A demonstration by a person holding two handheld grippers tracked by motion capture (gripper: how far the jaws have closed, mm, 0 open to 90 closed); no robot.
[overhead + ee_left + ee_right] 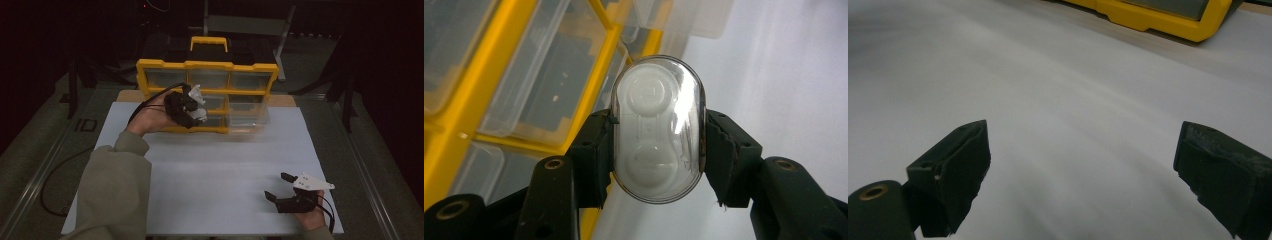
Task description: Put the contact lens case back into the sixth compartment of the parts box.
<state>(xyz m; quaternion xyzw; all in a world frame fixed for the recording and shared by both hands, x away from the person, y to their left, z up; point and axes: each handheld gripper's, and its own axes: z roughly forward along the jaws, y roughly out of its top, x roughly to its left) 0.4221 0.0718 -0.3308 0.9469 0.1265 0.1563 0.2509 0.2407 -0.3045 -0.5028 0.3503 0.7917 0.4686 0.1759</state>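
From the high view, the left gripper (192,107) hovers before the yellow organizer (207,95). In the left gripper view, it clamps a clear oval case (657,129); keep it level nearing the drawers. The right gripper (1083,175) gapes empty, well short of the organizer.

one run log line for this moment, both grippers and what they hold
left gripper: shut on clear oval case, by yellow drawer organizer | right gripper: open, nothing held, over white table
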